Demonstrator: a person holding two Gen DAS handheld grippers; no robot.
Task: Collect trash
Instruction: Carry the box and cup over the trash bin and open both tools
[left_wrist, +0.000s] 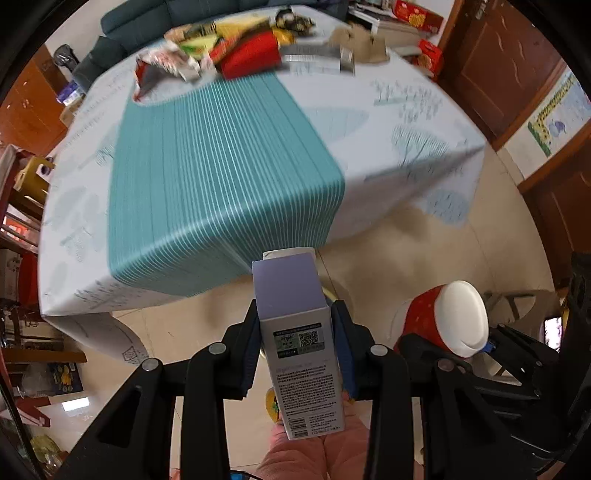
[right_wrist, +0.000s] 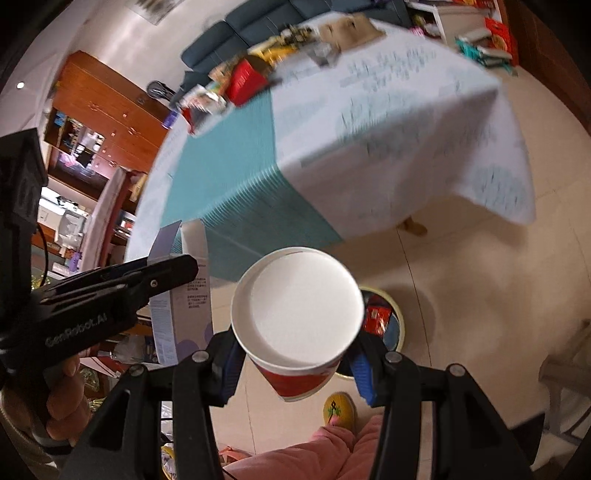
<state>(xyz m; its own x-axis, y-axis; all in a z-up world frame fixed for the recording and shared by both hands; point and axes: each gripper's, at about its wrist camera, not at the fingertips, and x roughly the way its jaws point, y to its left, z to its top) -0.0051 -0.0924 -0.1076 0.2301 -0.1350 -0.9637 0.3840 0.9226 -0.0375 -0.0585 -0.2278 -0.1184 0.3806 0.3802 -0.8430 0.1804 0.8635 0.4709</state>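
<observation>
**Inspector:** State what each gripper holds, and why it is held that way.

**Operator:** My left gripper (left_wrist: 297, 343) is clamped on a lilac carton (left_wrist: 295, 332), pads on its two narrow sides, with the opened top end pointing away from me. My right gripper (right_wrist: 295, 354) is closed around a red paper cup (right_wrist: 299, 325) low on its wall, the white base facing the camera, so the cup hangs mouth-down. Both point steeply at the floor. I judge that suits a drop into the bin (right_wrist: 397, 314), which stands on the floor just off the table's near edge.

**Inspector:** Where is that bin relative to the loads?

**Operator:** In the right wrist view it sits directly behind the cup, and red wrappers already lie in it. In the left view the carton hides most of it.

**Inspector:** What remains, and what obstructs?

**Operator:** A heap of wrappers (left_wrist: 221, 48) and flattened cardboard (left_wrist: 364, 38) lies along the far edge of the table (left_wrist: 406, 122), beyond the teal runner (left_wrist: 221, 177). The two grippers are close side by side, so the loads could knock together over the bin. My pink-trousered legs and a yellow slipper (right_wrist: 340, 410) stand near the bin. The hanging tablecloth is close by as well.
</observation>
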